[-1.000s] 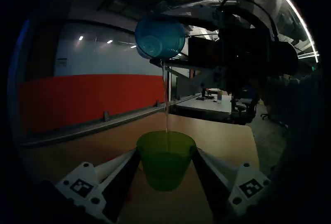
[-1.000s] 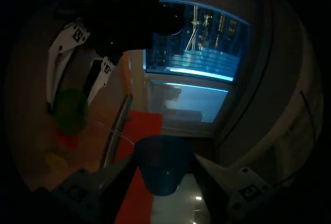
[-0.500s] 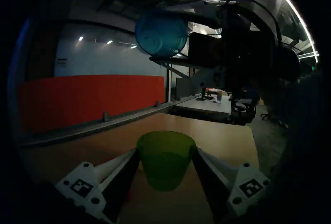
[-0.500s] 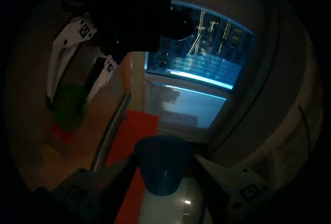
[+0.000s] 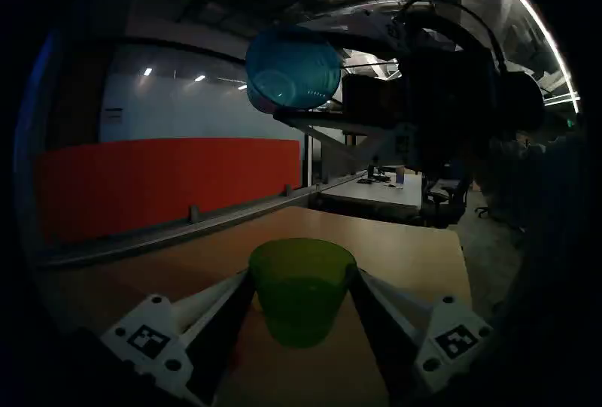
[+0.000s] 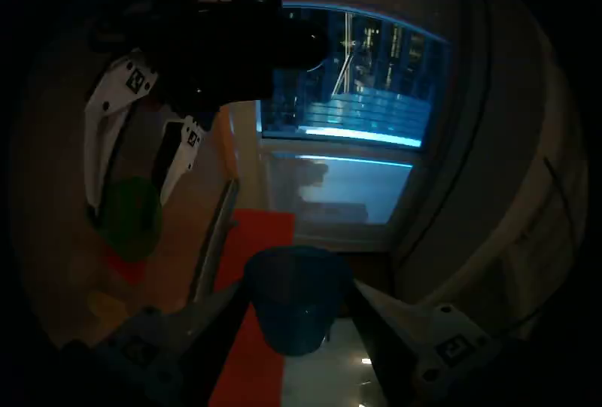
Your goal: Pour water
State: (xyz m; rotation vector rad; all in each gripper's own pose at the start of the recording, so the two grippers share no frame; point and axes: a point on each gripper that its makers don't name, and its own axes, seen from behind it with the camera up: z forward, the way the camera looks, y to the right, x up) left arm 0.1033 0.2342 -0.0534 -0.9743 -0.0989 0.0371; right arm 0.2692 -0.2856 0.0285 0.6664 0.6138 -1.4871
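While the right gripper jaws clamp the blue cup, tipped and almost straight above, the green cup stands upright, pinched in the left gripper jaws low over the counter.

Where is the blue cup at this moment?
The blue cup is held in the right gripper, low centre in the right gripper view. In the left gripper view it hangs tipped, high above the green cup.

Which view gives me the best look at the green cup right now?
The left gripper view: the green cup sits close and centred between the fingers of the left gripper, rim clearly visible. The right gripper view shows it small, dim and far off at left.
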